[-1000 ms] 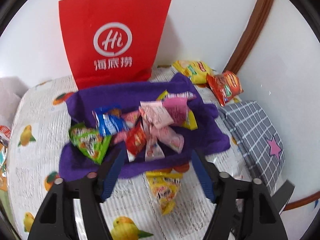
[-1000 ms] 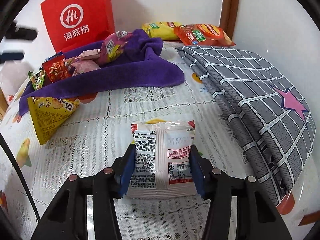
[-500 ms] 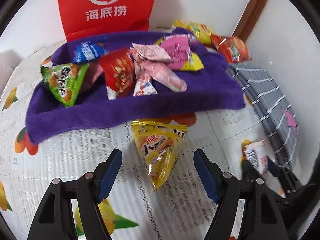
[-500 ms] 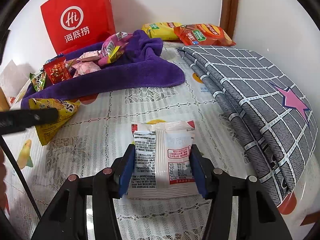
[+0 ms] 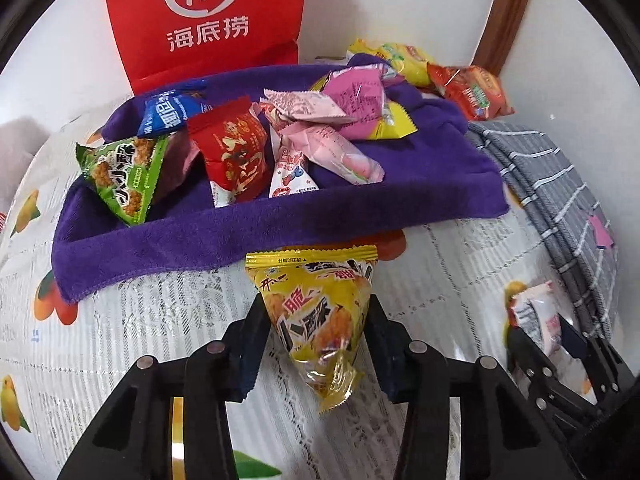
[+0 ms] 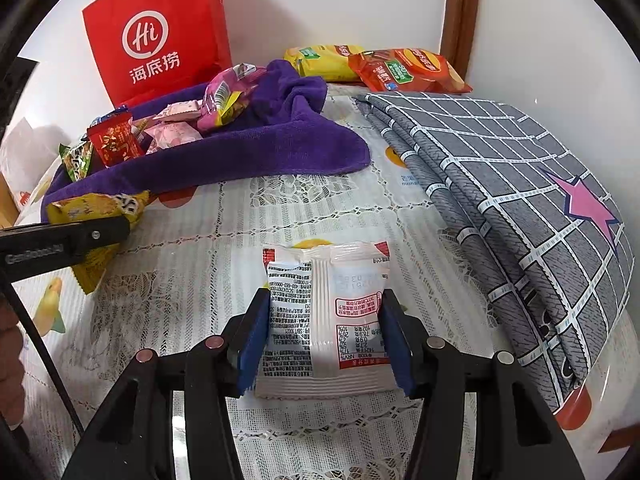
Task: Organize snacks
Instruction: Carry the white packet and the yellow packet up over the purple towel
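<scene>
The counter (image 6: 168, 280), under a white lace cloth printed with fruit, carries everything; along its right side lies a folded grey checked cloth (image 6: 520, 184) with a pink star; at the back a red paper bag (image 6: 160, 32) stands upright against the wall; in front of the bag a purple towel (image 5: 360, 196) is spread, its near edge folded up, and a heap of snack packets lies on it: a green one (image 5: 124, 176) at the left, a blue one (image 5: 168, 114), a red one (image 5: 236, 152), several pink ones (image 5: 332, 148); behind the towel, in the corner, a yellow bag (image 6: 324, 60) and an orange bag (image 6: 404, 70) of crisps lie touching each other.

The left gripper (image 5: 316, 332) points steeply down at the counter just in front of the towel; its jaws are closing, and the blue fingers (image 5: 248, 364) press on both sides of a yellow triangular snack packet (image 5: 316, 312), whose top edge touches the towel's fold; the right gripper (image 6: 322, 340) stands near the grey cloth, its fingers (image 6: 250, 344) clamped on the two side edges of a white snack packet (image 6: 324, 320) that lies flat on the lace, printed back upward.
</scene>
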### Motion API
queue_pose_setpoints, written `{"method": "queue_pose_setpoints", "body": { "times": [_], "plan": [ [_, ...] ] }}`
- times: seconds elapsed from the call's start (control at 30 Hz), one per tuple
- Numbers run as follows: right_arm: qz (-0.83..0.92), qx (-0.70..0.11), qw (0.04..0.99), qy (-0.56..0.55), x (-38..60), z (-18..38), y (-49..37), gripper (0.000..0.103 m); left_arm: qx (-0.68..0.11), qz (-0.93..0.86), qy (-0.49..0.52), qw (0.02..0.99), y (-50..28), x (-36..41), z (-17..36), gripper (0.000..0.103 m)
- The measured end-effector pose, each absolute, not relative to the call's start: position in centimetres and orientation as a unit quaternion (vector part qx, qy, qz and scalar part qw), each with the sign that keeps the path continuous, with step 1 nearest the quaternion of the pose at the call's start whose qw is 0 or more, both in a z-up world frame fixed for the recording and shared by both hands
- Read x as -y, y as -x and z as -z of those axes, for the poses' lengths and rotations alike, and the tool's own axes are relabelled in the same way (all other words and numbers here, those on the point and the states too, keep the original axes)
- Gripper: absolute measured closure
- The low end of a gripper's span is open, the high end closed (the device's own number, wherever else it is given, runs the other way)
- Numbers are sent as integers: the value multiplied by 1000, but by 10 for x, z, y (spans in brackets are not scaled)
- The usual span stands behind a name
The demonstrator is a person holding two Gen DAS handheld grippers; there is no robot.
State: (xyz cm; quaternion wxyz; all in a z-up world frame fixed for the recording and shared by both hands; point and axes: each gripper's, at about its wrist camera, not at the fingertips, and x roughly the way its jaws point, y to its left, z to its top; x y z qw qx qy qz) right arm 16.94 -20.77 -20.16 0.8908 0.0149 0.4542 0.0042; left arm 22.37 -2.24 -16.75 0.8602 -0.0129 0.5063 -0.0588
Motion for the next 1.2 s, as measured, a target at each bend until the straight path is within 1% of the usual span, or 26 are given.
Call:
{"method": "queue_pose_setpoints", "body": {
  "times": [0.2,0.3,0.4,0.57,0.7,0.87,1.0,1.2],
  "plan": [
    [-8,-461,887,-2,203,199,-165,51,-500,68,22,863,-211,6,147,59],
    [-28,-474,880,-16,200,193,-161,51,-486,64,24,871,-205,-5,133,59],
    [-49,-471,880,-25,192,180,-157,51,-473,61,29,878,-200,-14,120,59],
    [-72,-445,892,-19,180,142,-162,51,-458,53,37,887,-204,-27,99,59],
    [-76,-422,903,-23,178,107,-179,51,-443,44,42,894,-210,-37,81,59],
    [-82,-410,908,-38,180,81,-203,51,-427,37,46,903,-219,-47,60,59],
    [-84,-412,905,-57,188,69,-232,51,-413,25,47,909,-230,-56,44,59],
    [-90,-423,898,-84,200,65,-273,51,-405,11,64,912,-256,-70,33,59]
  ]
}}
